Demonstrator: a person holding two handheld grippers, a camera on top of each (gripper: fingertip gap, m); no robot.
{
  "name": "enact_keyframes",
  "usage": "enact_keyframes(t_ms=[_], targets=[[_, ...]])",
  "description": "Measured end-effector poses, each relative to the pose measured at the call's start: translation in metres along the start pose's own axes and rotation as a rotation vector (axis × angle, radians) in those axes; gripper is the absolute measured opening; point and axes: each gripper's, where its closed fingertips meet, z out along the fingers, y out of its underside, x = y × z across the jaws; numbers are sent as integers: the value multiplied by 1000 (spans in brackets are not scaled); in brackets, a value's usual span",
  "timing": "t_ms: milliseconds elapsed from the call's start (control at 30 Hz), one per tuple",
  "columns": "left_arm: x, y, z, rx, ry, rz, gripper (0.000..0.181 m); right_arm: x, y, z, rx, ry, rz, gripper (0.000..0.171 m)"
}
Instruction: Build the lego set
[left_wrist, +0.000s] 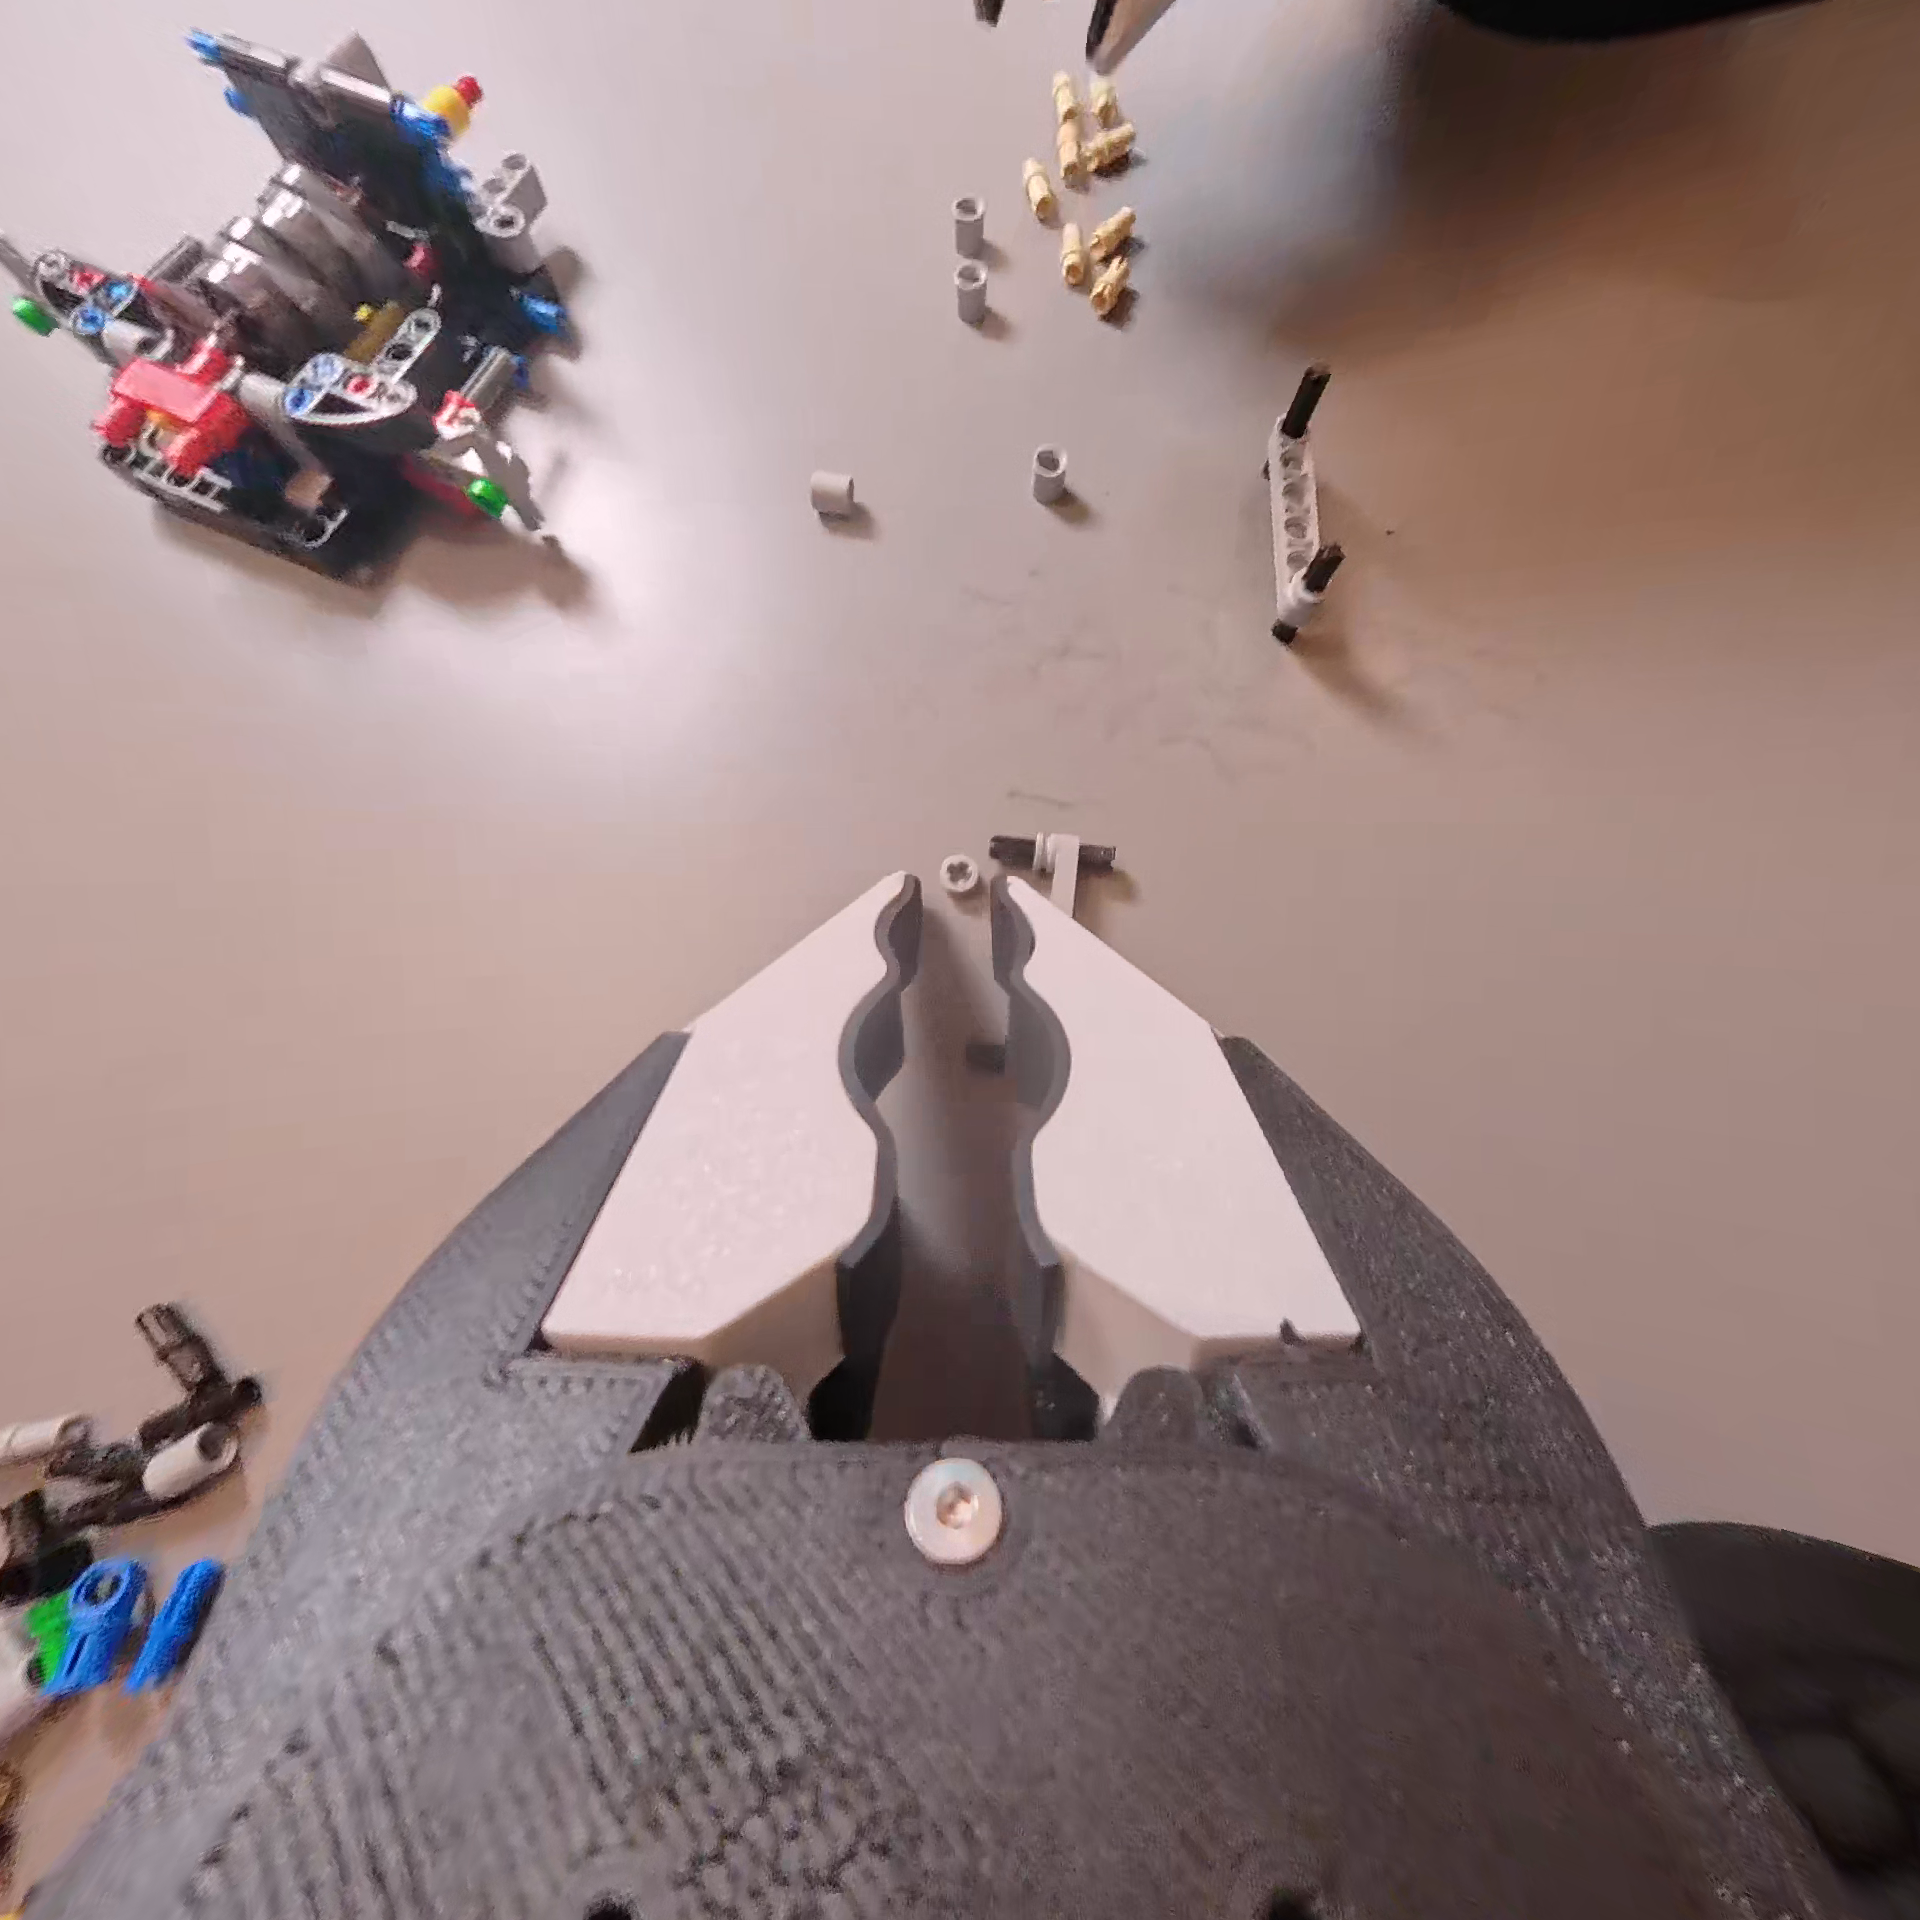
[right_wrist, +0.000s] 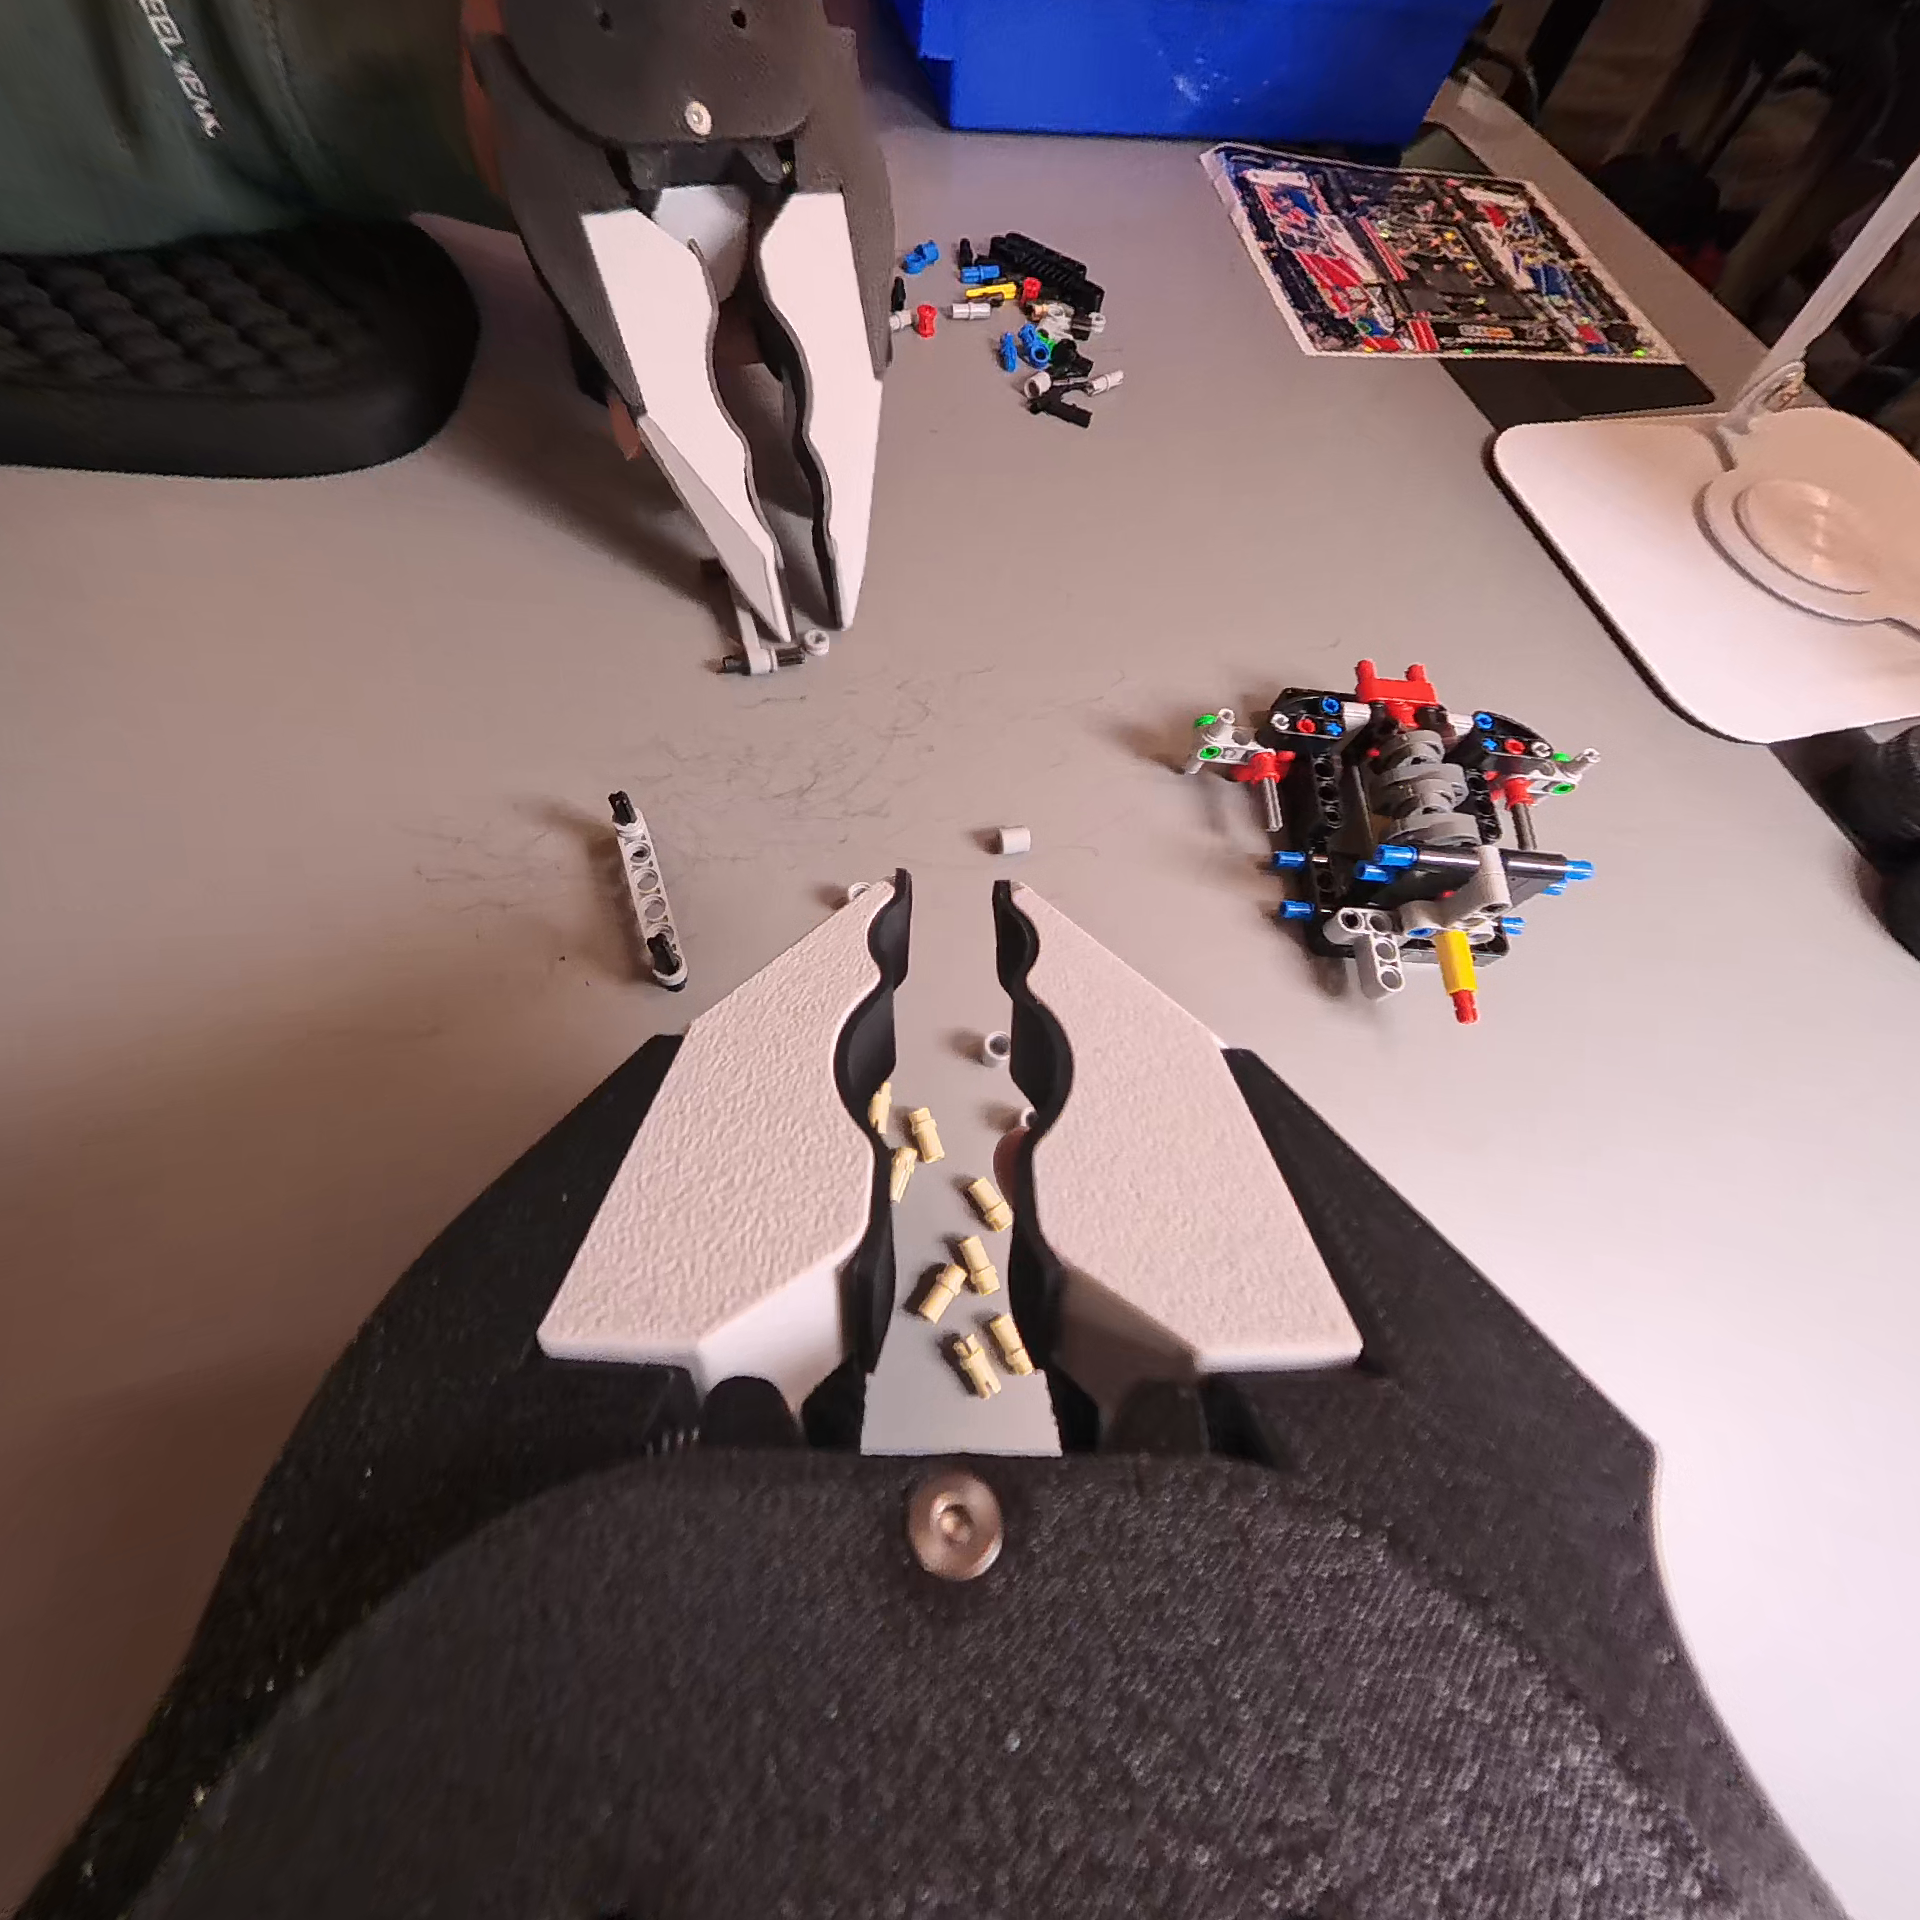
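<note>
In the left wrist view, a loose heap of black, white, blue and green pieces (left_wrist: 114, 1507) lies at the lower left edge of the surface (left_wrist: 520, 831), and the half-built lego model (left_wrist: 301, 343), dark with red, blue and green parts, sits at the upper left. At centre the left gripper (left_wrist: 957, 883) points down at the surface with its jaws slightly spread and nothing pinched; a small grey bush (left_wrist: 960, 873) lies right at the tips, and a thin grey liftarm with a black axle (left_wrist: 1055, 854) lies just beside the right fingertip, partly hidden under it. Farther off stand grey sleeves (left_wrist: 1051, 475), then a scatter of tan pins (left_wrist: 1091, 177), and to the right a white holed beam with black pins (left_wrist: 1297, 499). In the right wrist view, the same beam lies left, the right gripper (right_wrist: 952, 894) hovers at centre, jaws narrowly apart and empty, with the tan pins seen on the surface between its fingers, and the model rests to the right. A printed instruction sheet (right_wrist: 1434, 255) and a white lamp base (right_wrist: 1714, 551) lie beyond.
</note>
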Motion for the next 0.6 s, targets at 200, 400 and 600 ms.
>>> enact_keyframes(t_ms=[200, 400, 600], targets=[[3, -3, 4, 2, 25, 8, 5, -2, -2, -1, 10, -15, 1, 13], [0, -13, 6, 31, -11, 8, 5, -7, -3, -2, 10, -18, -25, 13], [22, -52, 32, 36, 30, 41, 5, -8, -1, -5, -9, -15, -50, 13]])
